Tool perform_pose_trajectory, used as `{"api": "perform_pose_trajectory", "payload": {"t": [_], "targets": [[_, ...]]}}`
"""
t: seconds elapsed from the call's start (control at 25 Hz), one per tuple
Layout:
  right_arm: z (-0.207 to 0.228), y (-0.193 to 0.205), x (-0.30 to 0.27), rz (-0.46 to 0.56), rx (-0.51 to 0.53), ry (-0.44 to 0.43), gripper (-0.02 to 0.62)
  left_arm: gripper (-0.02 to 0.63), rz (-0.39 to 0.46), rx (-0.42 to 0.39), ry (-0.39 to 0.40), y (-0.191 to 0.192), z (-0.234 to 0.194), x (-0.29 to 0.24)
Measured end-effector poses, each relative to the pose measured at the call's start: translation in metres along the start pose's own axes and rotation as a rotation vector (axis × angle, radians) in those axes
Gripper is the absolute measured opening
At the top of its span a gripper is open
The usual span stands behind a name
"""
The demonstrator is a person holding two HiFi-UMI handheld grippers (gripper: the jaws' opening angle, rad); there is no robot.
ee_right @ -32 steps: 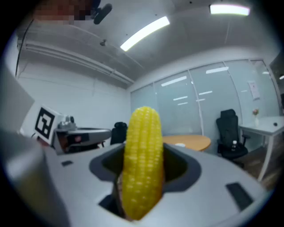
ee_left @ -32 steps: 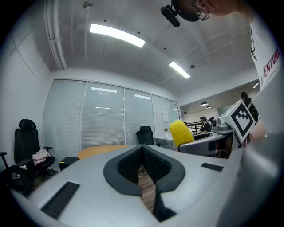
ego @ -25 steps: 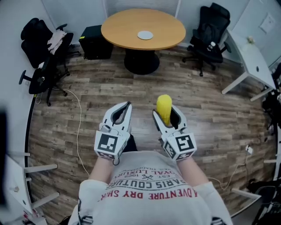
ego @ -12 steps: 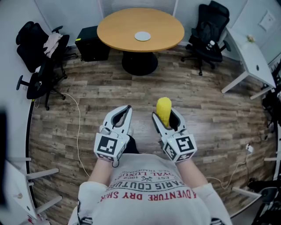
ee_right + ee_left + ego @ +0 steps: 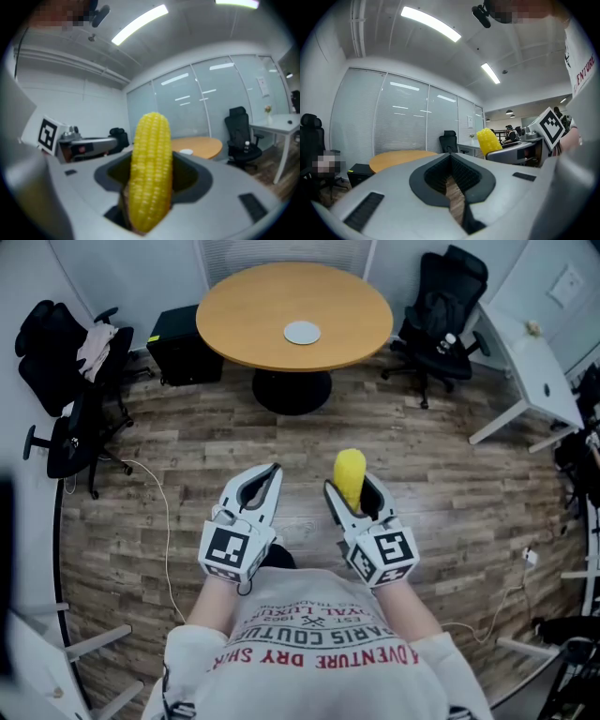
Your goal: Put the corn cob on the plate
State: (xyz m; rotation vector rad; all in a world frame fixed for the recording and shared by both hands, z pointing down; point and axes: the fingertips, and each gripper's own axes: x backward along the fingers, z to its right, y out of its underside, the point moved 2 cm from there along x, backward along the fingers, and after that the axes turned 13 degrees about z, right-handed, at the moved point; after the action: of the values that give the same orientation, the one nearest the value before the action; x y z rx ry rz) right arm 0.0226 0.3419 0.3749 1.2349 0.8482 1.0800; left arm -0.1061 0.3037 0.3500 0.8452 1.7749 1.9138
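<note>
A yellow corn cob (image 5: pixel 350 475) stands upright in my right gripper (image 5: pixel 353 491), whose jaws are shut on it; the right gripper view shows the corn cob (image 5: pixel 150 171) filling the jaws. My left gripper (image 5: pixel 258 484) is held beside it at waist height, shut with nothing between its jaws. The corn cob (image 5: pixel 489 140) also shows at the right of the left gripper view. A small white plate (image 5: pixel 302 332) lies near the middle of the round wooden table (image 5: pixel 244 310), well ahead of both grippers. The plate (image 5: pixel 186 152) is a small pale disc in the right gripper view.
Wood-plank floor (image 5: pixel 187 456) lies between me and the table. Black office chairs stand at the left (image 5: pixel 66 381) and at the right (image 5: pixel 441 315). A white desk (image 5: pixel 525 362) is at the far right, a black box (image 5: pixel 183 357) left of the table, and a cable (image 5: pixel 169 521) runs along the floor.
The table and plate have shifted slightly lower and larger in the head view, so I have come a little closer. Both grippers keep their pose, the corn still held.
</note>
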Motion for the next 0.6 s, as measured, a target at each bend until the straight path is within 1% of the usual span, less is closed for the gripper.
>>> {"api": "perform_pose_trajectory", "payload": {"t": [0.2,0.36,0.6], "targets": [[0.004,-0.002,-0.062,-0.002,0.003,0.040,0.268,0.032,0.005,0.046,0.013,0.000,-0.058,-0.030],[0.011,-0.001,-0.110,0.002,0.018,0.068,0.268,0.032,0.013,0.023,0.034,0.004,-0.106,-0.052],[0.015,0.005,-0.166,-0.007,0.012,0.094,0.268,0.032,0.000,0.049,0.031,0.016,-0.161,-0.076]]}}
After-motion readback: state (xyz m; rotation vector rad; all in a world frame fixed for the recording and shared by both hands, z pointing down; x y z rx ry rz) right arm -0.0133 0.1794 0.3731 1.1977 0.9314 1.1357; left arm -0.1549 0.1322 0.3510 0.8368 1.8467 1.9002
